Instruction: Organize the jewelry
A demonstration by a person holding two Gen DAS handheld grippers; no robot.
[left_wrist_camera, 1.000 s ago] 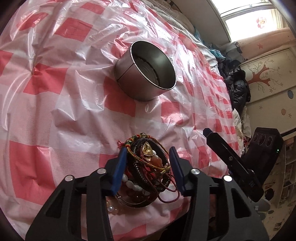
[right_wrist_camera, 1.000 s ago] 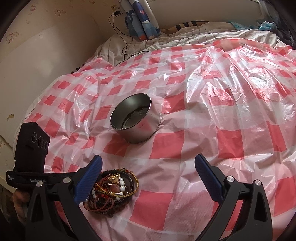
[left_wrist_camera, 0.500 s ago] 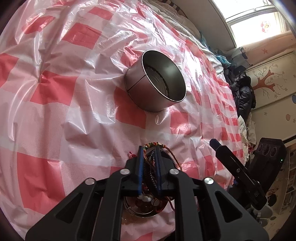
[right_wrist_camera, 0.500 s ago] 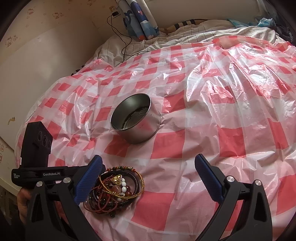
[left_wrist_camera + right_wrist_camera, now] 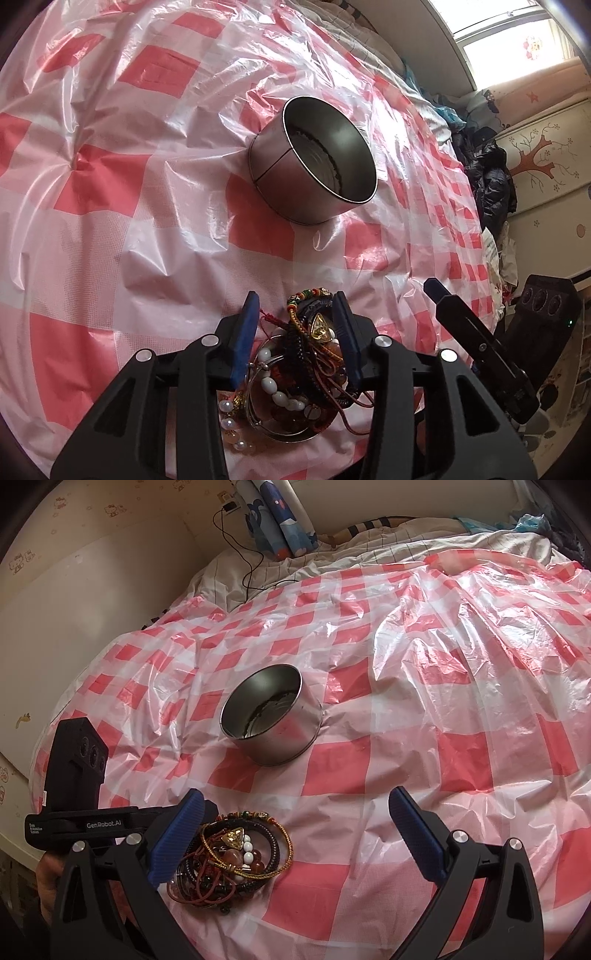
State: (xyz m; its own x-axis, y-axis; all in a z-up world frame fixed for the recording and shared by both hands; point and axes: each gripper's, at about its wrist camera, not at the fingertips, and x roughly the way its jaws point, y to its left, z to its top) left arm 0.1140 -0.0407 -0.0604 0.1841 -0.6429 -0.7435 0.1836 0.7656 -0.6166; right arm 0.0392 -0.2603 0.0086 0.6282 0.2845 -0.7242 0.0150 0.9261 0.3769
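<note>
The jewelry pile [image 5: 299, 354] is seen directly between the half-open left tongs [image 5: 297, 321], whose jaws have just been opening (nothing is gripped). The tin [image 5: 314, 162] lies straight ahead. The right tongs [image 5: 295, 834] are held wide, farther off.

A crinkled plastic sheet [image 5: 424, 709] in a red-and-white check spreads ahead of both tongs. Beyond their tips stands a round metal tin [image 5: 314, 166], dull silver outside and darker grey inside. Between the blue ribbed pads [image 5: 245, 343] of the black left tongs [image 5: 295, 325] lies a tangled heap of bracelets [image 5: 306, 362]: white pearly beads, dark red and black cords, a gold-coloured pendant (amber at its centre), green and red beads on top. The right tongs [image 5: 295, 827] are black with blue pads too.
</note>
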